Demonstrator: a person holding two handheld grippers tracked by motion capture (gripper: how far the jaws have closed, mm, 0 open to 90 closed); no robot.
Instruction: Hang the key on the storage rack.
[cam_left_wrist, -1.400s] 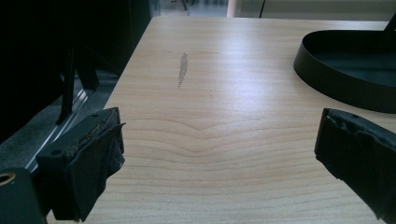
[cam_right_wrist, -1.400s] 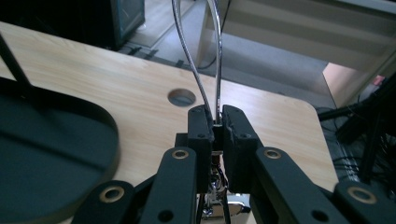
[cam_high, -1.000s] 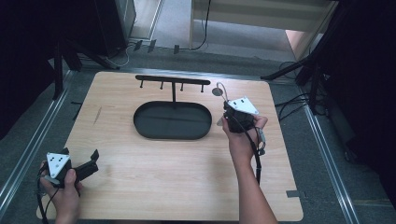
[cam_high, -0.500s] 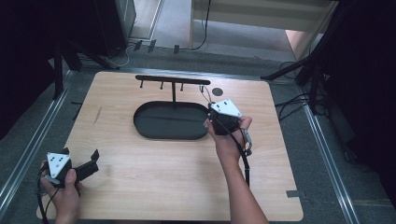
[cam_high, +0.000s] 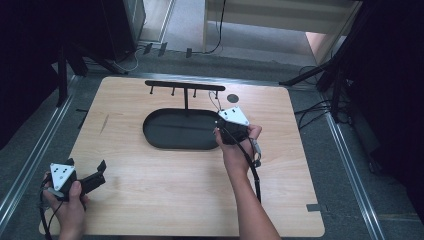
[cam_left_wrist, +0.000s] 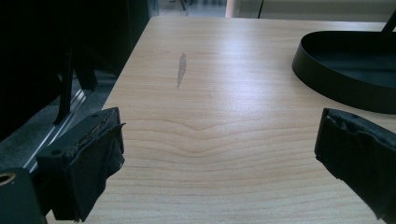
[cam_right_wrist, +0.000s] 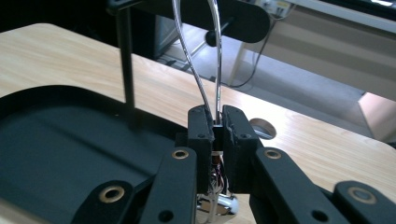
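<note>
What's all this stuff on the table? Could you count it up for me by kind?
Black stand with oval tray and peg bar: 1
Silvery wire loop pinched in the right gripper: 1
Handheld grippers: 2, the other being the left gripper
Total: 4

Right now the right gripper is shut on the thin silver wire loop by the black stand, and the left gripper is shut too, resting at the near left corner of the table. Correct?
Not quite. The left gripper is open: the left gripper view shows its jaws wide apart over bare table. The rest holds: the right gripper is shut on the silver wire loop by the black stand.
</note>
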